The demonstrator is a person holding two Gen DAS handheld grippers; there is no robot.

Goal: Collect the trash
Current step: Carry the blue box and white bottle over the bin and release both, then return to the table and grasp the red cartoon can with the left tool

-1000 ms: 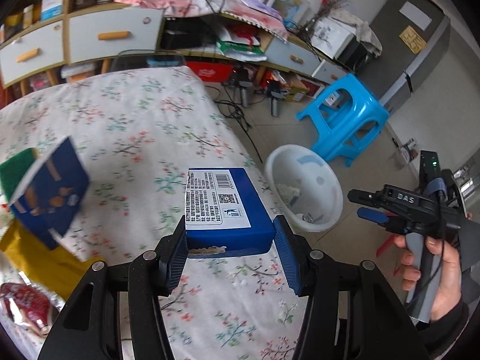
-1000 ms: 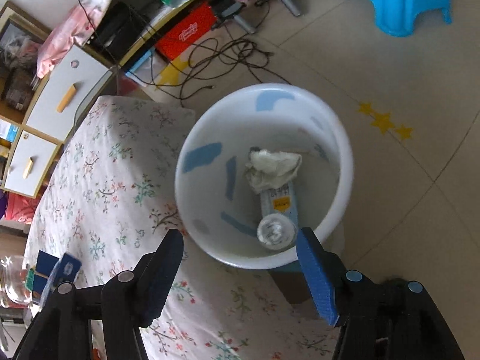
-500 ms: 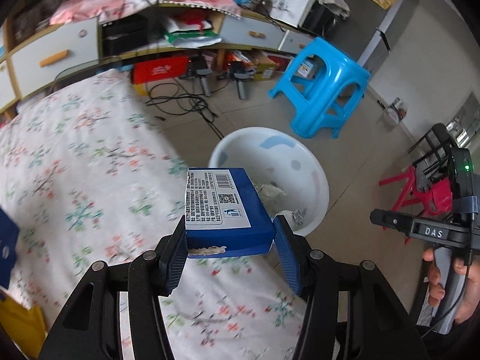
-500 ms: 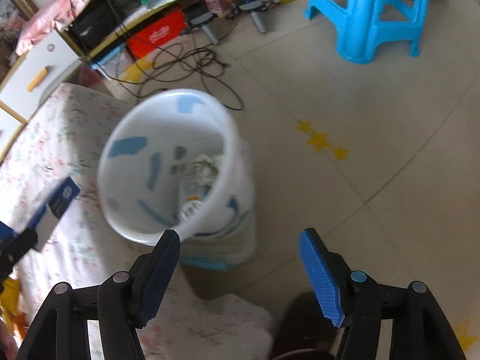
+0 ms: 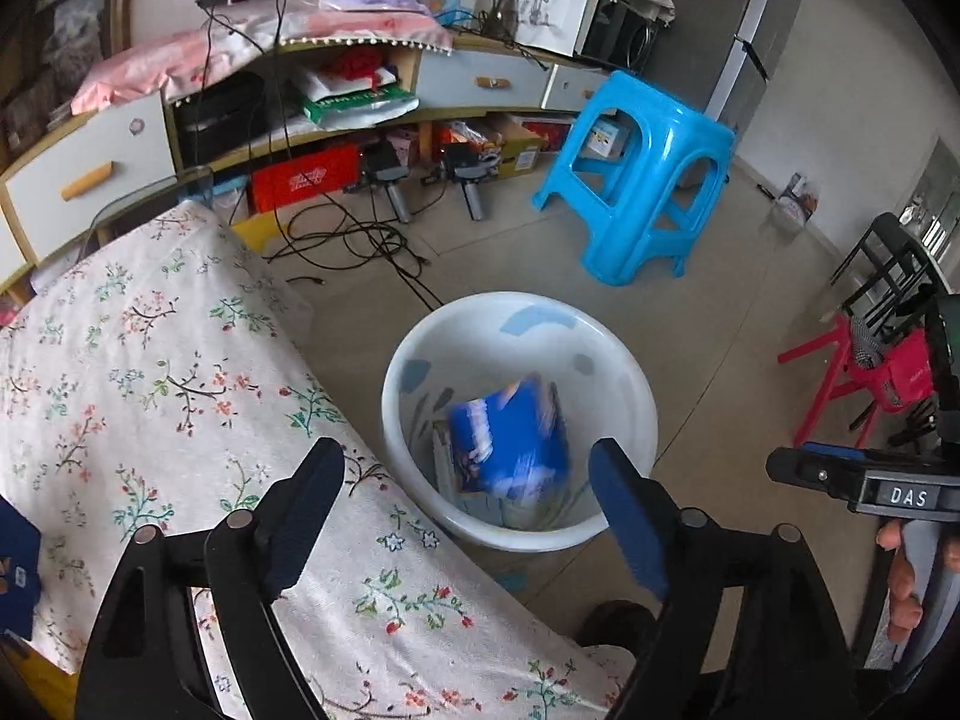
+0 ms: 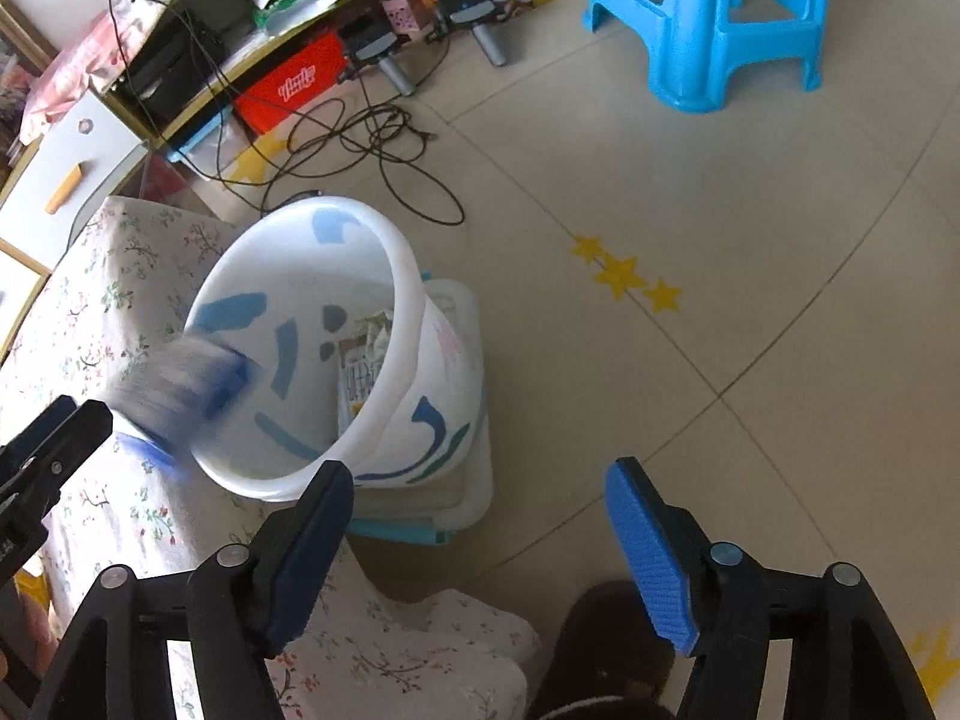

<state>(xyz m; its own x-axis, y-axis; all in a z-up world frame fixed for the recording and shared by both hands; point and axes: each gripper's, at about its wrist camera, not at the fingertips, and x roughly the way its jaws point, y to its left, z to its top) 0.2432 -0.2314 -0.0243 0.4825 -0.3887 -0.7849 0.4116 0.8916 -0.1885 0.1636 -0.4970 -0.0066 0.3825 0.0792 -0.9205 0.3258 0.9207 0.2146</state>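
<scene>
A blue box (image 5: 510,432), blurred by motion, falls free inside the white bin (image 5: 637,372) on top of other trash. My left gripper (image 5: 465,456) hangs above the bin near the table's edge; its jaws are opening and nothing is between them. In the right wrist view the same box (image 6: 180,390) is a blur at the near rim of the bin (image 6: 408,300), just beyond one finger of the left gripper (image 6: 54,438). My right gripper (image 6: 480,474) hovers over the floor to the right of the bin, jaws opening and empty.
The table with the floral cloth (image 5: 150,372) stands to the left of the bin, a dark blue packet (image 5: 18,570) at its left edge. Beyond are cables (image 5: 360,246), a blue stool (image 5: 636,180), a red chair (image 5: 864,372) and cluttered shelves (image 5: 336,108).
The left jaws let go of the blue box, which dropped into the bin as the hand swung over it. The right gripper moved away to the right of the bin.
</scene>
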